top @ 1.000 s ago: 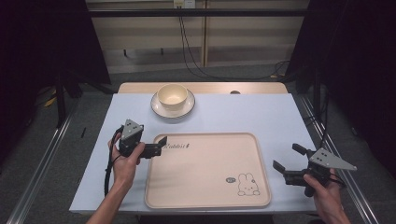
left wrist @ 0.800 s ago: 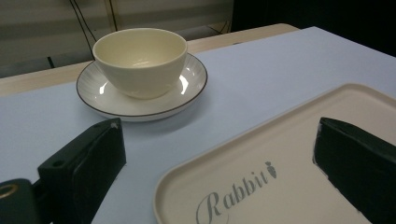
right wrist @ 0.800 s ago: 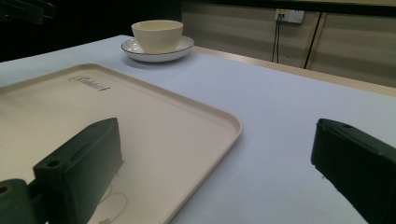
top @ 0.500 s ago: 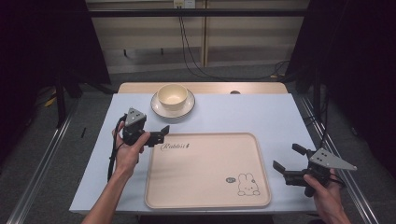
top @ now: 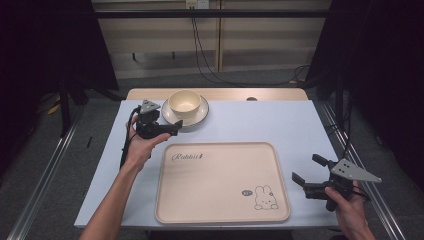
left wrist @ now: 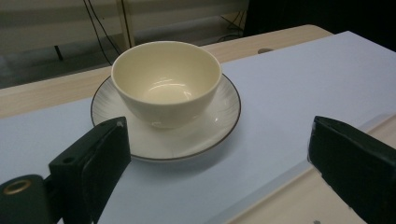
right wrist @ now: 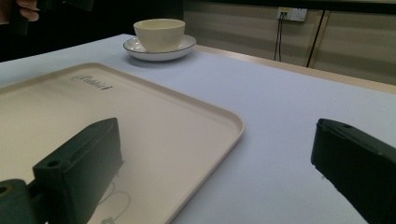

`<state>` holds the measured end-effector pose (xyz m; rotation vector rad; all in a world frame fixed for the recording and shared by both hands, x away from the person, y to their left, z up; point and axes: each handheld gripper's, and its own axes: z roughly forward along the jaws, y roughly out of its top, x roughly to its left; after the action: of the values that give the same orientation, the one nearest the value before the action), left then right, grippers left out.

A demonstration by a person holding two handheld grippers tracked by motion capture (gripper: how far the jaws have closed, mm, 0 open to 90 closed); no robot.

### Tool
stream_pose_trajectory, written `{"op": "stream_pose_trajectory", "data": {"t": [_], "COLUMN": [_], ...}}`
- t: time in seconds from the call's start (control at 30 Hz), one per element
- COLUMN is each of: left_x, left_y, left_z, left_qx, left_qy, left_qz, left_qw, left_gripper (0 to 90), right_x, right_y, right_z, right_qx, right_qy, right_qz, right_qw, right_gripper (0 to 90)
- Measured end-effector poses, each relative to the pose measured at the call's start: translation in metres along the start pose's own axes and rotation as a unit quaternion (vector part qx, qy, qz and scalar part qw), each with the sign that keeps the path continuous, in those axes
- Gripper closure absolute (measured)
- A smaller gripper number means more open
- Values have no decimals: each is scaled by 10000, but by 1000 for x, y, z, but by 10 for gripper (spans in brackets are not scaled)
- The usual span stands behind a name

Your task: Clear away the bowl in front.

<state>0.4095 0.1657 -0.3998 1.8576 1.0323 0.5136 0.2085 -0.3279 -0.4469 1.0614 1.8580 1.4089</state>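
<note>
Near the far edge of the table [top: 300,125], left of its middle, your cream bowl [top: 184,103] sits upright inside a white saucer [top: 198,117] with a thin dark rim. Your left gripper [top: 170,128] hangs just short of the saucer's near-left side, jaws spread wide and holding nothing; in the left gripper view the bowl [left wrist: 166,81] and saucer [left wrist: 205,135] lie between and beyond the two black jaws. Your right gripper [top: 306,171] waits off the right edge of the tray [top: 220,220], well apart from the bowl, jaws wide open and empty.

Both pieces look like glazed ceramic, so expect them to be stiff, fairly heavy, slick and quick to chip. The bowl probably rests loose in the saucer, so lifting the saucer alone could let it slide. Take the bowl by its rim, one jaw inside and one outside the wall, and close gently. The saucer's thin lip gives a poorer grip.
</note>
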Motion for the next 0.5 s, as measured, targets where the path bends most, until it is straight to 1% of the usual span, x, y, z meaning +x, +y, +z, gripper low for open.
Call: {"op": "stream_pose_trajectory", "data": {"t": [0.03,0.1,0.13,0.2,0.23,0.27,0.33,0.37,0.4,0.43,0.47,0.5], "left_x": [0,2,4,6,6,8,10,12,12,14,16,17], "left_y": [0,4,6,11,11,13,16,18,19,20,22,23], "left_z": [0,6,8,13,13,15,18,19,21,22,24,25], "left_qx": [0,31,31,-25,-25,-9,90,127,88,50,10,-11], "left_qy": [0,86,34,79,79,118,232,273,276,265,316,328], "left_qz": [0,-27,-48,-94,-94,-72,-41,-73,-155,-187,-131,-96], "left_qw": [10000,10000,10000,9999,9999,9999,9997,9995,9995,9995,9994,9994], "left_gripper": [60,62,62,63,65,65,97,109,113,118,115,107], "right_x": [0,0,0,-1,-1,-1,-1,-1,-1,-1,0,0], "right_y": [0,0,0,0,0,0,0,0,0,0,1,1], "right_z": [0,0,0,-1,-1,-1,-1,0,-1,-1,-1,0], "right_qx": [0,-5,0,-12,-12,-6,-9,-7,-7,-8,-36,-25], "right_qy": [0,0,6,-4,-4,-5,4,7,10,13,-2,7], "right_qz": [0,11,8,-14,-14,-13,-4,-8,-7,0,48,25], "right_qw": [10000,10000,10000,10000,10000,10000,10000,10000,10000,10000,10000,10000], "right_gripper": [15,15,15,15,15,15,15,15,15,15,15,15]}}
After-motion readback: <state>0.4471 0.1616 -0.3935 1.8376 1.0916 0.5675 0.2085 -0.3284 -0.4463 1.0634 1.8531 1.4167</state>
